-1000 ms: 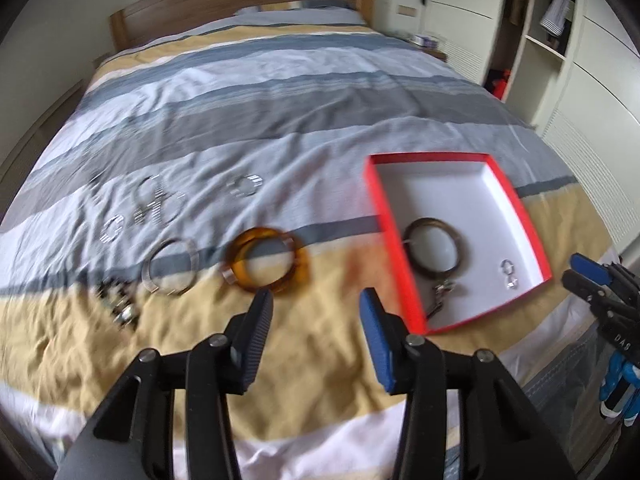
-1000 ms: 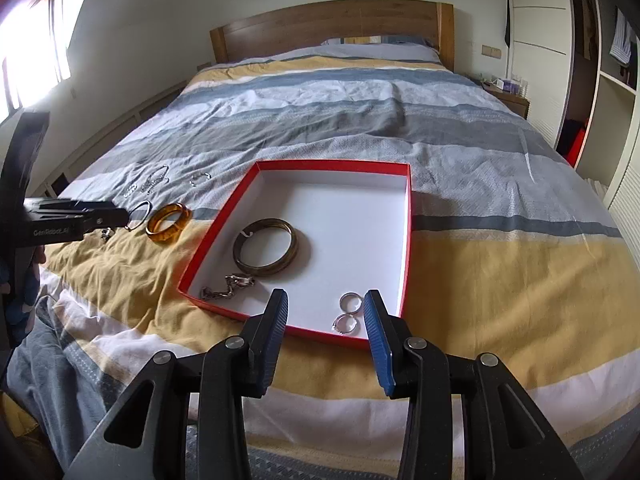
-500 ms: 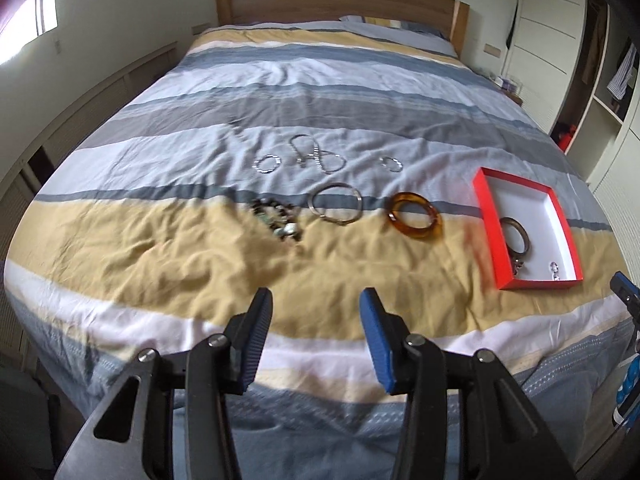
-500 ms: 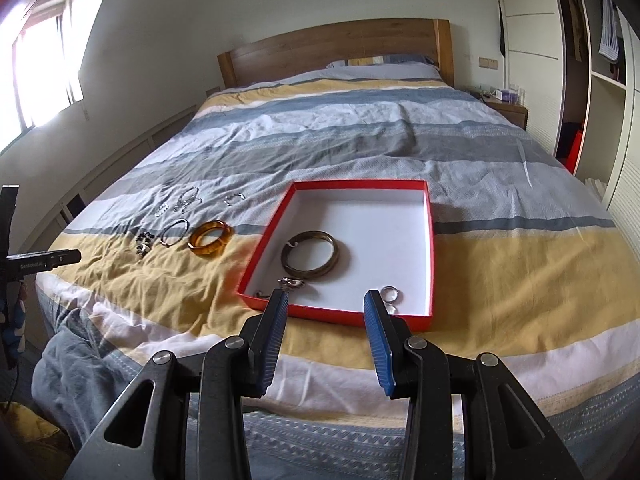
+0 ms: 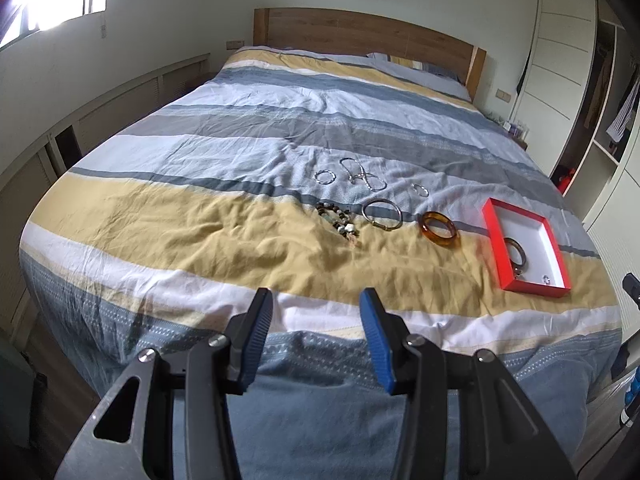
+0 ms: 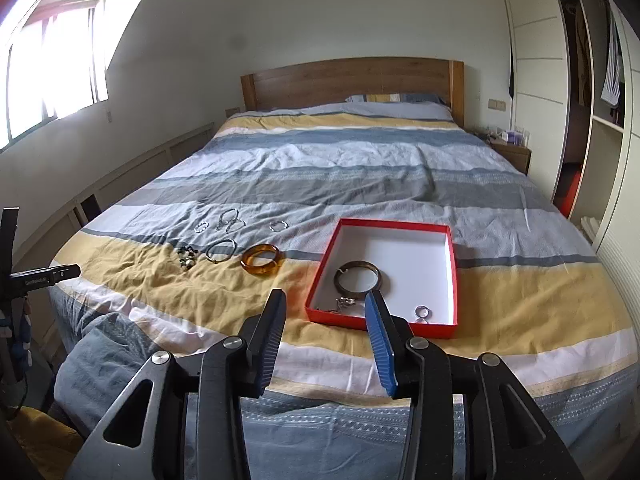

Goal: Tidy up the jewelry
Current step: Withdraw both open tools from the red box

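Both of my grippers have pulled back and up from the bed (image 6: 360, 184) since the earlier frames, where the left gripper (image 5: 316, 336) hung close over the amber bangle (image 5: 440, 229) and the right gripper (image 6: 326, 336) sat at the near rim of the red box (image 6: 320, 276). Now the whole spread of jewelry looks small and far off. My left gripper is spread and empty; my right gripper's jaws are opening, with nothing between them.

In the box lie a dark bangle (image 6: 357, 278), a small chain piece (image 6: 344, 304) and two rings (image 6: 421, 313). Still out on the quilt are the amber bangle, a silver bangle (image 5: 382, 215), a beaded bracelet (image 5: 338, 220) and a few small silver pieces (image 5: 360, 174) beyond them.

I judge the sorting is only partly done, and that this retreat is a pause between items rather than the end.
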`<state>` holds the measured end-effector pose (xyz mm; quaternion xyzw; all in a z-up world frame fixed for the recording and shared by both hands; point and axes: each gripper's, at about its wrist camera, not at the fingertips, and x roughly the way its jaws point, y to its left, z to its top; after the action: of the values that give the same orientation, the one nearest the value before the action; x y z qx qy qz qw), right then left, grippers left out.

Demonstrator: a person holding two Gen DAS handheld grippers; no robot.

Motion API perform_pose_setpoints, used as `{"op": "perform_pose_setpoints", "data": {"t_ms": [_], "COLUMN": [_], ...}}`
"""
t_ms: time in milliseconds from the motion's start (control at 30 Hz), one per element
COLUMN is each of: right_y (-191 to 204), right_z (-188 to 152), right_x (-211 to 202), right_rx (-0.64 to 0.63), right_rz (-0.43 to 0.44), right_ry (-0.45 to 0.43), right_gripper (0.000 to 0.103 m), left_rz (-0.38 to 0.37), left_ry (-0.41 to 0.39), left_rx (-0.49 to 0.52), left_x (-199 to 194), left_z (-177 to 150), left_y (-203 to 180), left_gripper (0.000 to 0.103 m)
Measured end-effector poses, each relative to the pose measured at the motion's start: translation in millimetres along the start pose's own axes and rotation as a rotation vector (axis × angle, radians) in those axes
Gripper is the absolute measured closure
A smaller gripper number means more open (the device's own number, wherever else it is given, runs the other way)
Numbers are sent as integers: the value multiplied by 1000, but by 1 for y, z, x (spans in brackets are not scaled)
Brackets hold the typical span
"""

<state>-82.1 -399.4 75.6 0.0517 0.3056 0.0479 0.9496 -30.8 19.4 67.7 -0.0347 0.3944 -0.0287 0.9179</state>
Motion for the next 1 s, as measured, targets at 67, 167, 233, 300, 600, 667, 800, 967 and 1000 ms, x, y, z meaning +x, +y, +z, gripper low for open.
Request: {"op": "perform_pose_setpoints", "data": {"t_ms": [67, 167, 233, 300, 600, 667, 800, 967, 1000], "right_y": [9, 21, 30, 37, 68, 73, 78, 87, 89], "right_z": [-1, -2, -3, -3, 5, 7, 11, 16, 16], "right_x": [-9, -19, -23, -26, -35, -36, -35, -23, -18], "right_rx": [-4, -11, -15, -14, -34, -40, -48, -57, -58], "right_rz": [-7, -13, -19, -21, -32, -33, -35, -26, -22], "right_ry": [-14, -27, -32, -33, -32, -28, -22, 2, 12], "right_gripper": [53, 53, 53, 53, 53, 53, 53, 53, 53], "left_rz": [3, 1, -4, -1, -22, -23, -9, 17, 19], "left_ry": [2, -11, -18, -28, -52, -51, -46, -49, -48], "left_rx": [-15, -46, -65, -73, -147, -166, -189, -184, -180], "left_x": [-5, -11, -15, -19, -29, -29, -27, -22, -20], "left_z": [-4, -10, -14, -18, -41, -46, -53, -56, -55], "left_y": [10, 26, 40, 49, 100, 111, 125, 135, 136], "left_gripper": [60, 60, 60, 60, 60, 60, 60, 60, 60]}}
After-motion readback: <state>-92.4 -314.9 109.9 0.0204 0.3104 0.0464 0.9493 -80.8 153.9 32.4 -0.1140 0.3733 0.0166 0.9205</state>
